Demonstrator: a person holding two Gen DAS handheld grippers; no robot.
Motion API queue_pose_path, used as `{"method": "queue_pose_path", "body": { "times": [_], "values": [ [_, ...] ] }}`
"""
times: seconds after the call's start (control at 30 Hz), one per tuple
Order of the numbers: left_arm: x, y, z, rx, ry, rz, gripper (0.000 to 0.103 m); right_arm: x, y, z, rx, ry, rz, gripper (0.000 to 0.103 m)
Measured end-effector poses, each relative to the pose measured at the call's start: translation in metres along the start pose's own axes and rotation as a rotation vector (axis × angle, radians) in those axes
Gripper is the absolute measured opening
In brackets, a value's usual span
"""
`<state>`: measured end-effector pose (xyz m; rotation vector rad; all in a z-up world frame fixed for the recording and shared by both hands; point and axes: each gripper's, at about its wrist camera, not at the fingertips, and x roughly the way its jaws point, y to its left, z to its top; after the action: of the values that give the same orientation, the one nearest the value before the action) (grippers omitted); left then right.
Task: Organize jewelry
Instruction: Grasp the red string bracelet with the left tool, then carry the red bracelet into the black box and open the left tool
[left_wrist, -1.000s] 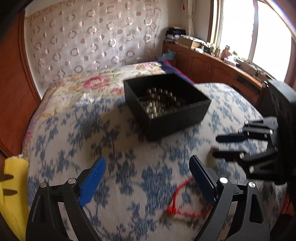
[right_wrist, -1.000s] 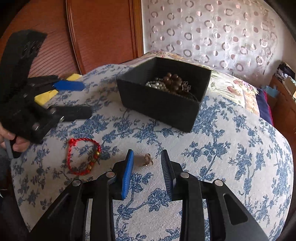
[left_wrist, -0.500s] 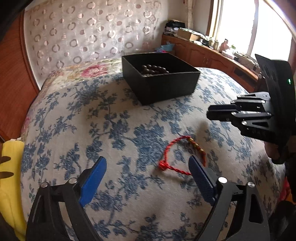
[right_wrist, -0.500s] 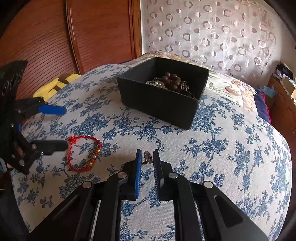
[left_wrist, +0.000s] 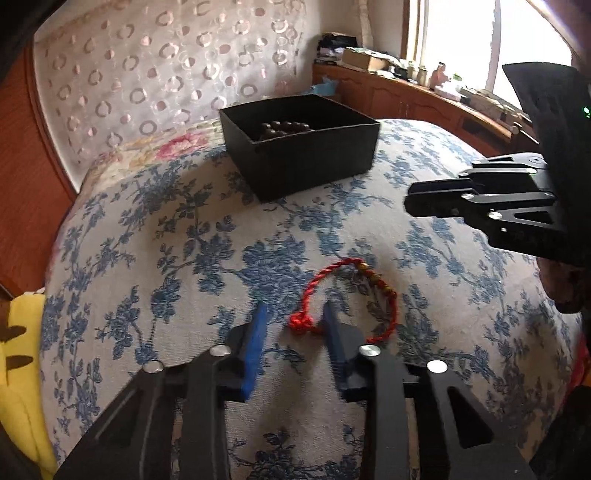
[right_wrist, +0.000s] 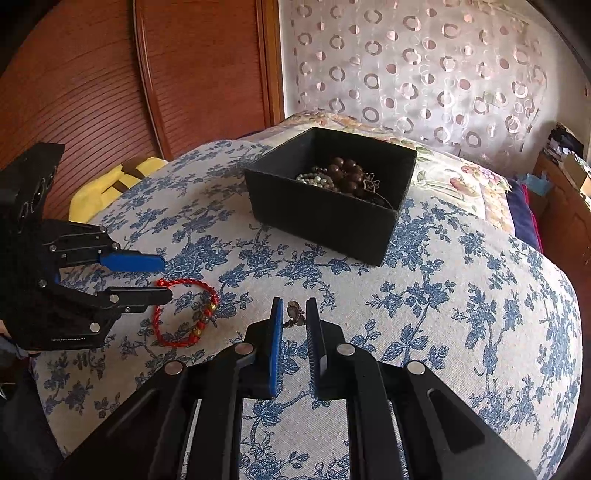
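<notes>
On the blue-flowered bedspread (right_wrist: 461, 302) lies a red twisted-cord bracelet (left_wrist: 347, 295), its knot between the left gripper (left_wrist: 293, 323) pads. Those jaws have just been closing; whether they pinch the cord yet is hard to tell. Just beside it, the right gripper (right_wrist: 294, 314) is clenched on a tiny bronze trinket (right_wrist: 293, 309), half hidden. Farther back sits a square black box (right_wrist: 325, 218) holding dark wooden beads and pearls. A yellow cushion (right_wrist: 107, 182) is cut off at the edge.
</notes>
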<state>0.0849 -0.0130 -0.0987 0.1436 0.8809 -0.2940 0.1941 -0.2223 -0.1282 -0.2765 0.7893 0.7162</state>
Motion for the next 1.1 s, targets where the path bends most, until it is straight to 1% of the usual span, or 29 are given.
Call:
{"method": "queue_pose_path", "body": {
  "times": [0.07, 0.13, 0.37, 0.53, 0.7, 0.9, 1.1],
  "values": [
    [0.0, -0.001, 0.001, 0.006, 0.001, 0.004, 0.011, 0.001, 0.001, 0.001, -0.003, 0.001, 0.0, 0.014],
    [-0.001, -0.001, 0.001, 0.005, -0.001, 0.008, 0.009, 0.001, 0.001, 0.002, -0.004, 0.0, -0.001, 0.014],
    [-0.01, 0.013, 0.015, -0.039, -0.04, 0.022, 0.009, -0.004, -0.003, 0.013, -0.013, -0.022, -0.011, 0.014],
    [-0.021, 0.023, 0.035, -0.053, -0.099, 0.037, 0.009, -0.01, -0.01, 0.03, -0.03, -0.056, -0.026, 0.014],
    [-0.022, 0.032, 0.054, -0.078, -0.126, 0.054, 0.009, -0.011, -0.019, 0.041, -0.025, -0.079, -0.037, 0.014],
    [-0.026, 0.036, 0.07, -0.086, -0.16, 0.064, 0.009, -0.01, -0.029, 0.053, -0.019, -0.102, -0.039, 0.014],
    [-0.031, 0.036, 0.09, -0.079, -0.211, 0.053, 0.009, -0.002, -0.044, 0.076, -0.005, -0.132, -0.041, 0.014]
  ]
}}
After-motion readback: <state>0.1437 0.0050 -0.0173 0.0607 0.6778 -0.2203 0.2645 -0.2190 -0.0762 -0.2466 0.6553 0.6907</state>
